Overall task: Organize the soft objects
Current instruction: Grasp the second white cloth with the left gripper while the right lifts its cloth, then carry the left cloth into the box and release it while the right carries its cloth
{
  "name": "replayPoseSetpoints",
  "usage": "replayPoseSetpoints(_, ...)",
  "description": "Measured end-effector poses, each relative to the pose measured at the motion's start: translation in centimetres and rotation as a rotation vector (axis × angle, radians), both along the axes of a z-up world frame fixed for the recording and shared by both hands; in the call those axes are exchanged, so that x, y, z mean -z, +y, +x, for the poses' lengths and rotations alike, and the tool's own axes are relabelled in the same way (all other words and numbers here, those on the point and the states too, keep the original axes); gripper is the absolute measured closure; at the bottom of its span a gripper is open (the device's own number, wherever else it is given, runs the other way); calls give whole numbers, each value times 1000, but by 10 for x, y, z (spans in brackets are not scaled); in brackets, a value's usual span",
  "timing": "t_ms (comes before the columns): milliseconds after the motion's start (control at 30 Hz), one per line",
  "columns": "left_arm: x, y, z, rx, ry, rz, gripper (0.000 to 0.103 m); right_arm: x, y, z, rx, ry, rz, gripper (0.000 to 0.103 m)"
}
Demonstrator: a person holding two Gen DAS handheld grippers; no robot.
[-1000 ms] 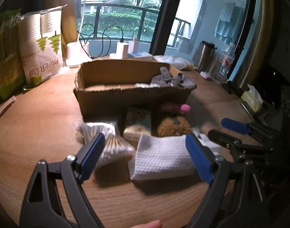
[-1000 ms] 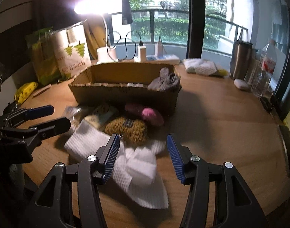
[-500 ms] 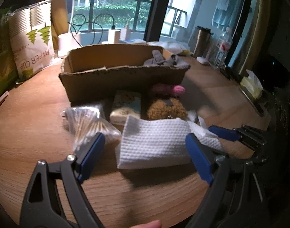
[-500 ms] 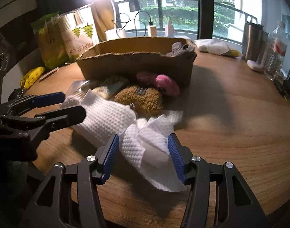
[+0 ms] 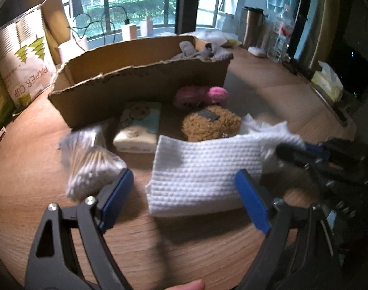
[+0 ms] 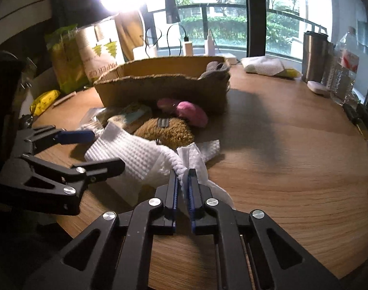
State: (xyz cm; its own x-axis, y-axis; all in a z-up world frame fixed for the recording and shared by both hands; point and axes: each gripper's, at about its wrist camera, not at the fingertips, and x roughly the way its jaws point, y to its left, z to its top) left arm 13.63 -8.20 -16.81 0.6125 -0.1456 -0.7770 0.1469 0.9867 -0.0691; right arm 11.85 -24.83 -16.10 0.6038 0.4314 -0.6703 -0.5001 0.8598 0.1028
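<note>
Pinching the white cloth (image 6: 135, 154), right gripper (image 6: 182, 176) is clamped; left gripper (image 5: 184, 183) gapes empty.

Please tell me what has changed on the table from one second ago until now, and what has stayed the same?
The right gripper closed and now pinches one end of the white waffle towel, lifting that end. The left gripper came nearer to the towel, jaws wide on either side, not touching. The cardboard box, brown plush, pink toy and cotton-swab bag stayed put.
</note>
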Motion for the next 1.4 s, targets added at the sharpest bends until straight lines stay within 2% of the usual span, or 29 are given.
replayPoseSetpoints(133,4,-11,3,20,12,28,15,-13,-13,-2,2,-28,53,96)
replayPoseSetpoints(267,5,-20,4,39,16,48,15,-26,-22,-2,24,-64,64,97)
replayPoseSetpoints(567,-10,-28,-8,75,-64,55,15,-44,-51,-2,95,-123,97,97)
replayPoseSetpoints(700,1,-36,-2,103,-27,72,15,-37,-55,2,115,-109,69,97)
replayPoseSetpoints(833,18,-40,7,109,47,110,15,-34,-54,3,114,-96,70,97)
replayPoseSetpoints(933,19,-38,8,118,48,97,16,-34,-52,4,110,-95,66,97)
replayPoseSetpoints(1000,19,-37,6,135,45,81,25,-34,-51,5,110,-96,65,97)
replayPoseSetpoints(1033,17,-38,5,139,38,80,37,-34,-51,5,110,-97,65,97)
replayPoseSetpoints(1067,16,-39,3,150,31,77,54,-35,-50,5,111,-98,63,97)
replayPoseSetpoints(1133,14,-40,2,164,30,72,68,-38,-48,6,110,-102,58,97)
replayPoseSetpoints(1167,14,-39,1,169,30,63,79,-39,-47,6,108,-105,55,97)
replayPoseSetpoints(1400,-7,-20,-8,156,-22,-5,83,-52,-34,8,87,-133,40,97)
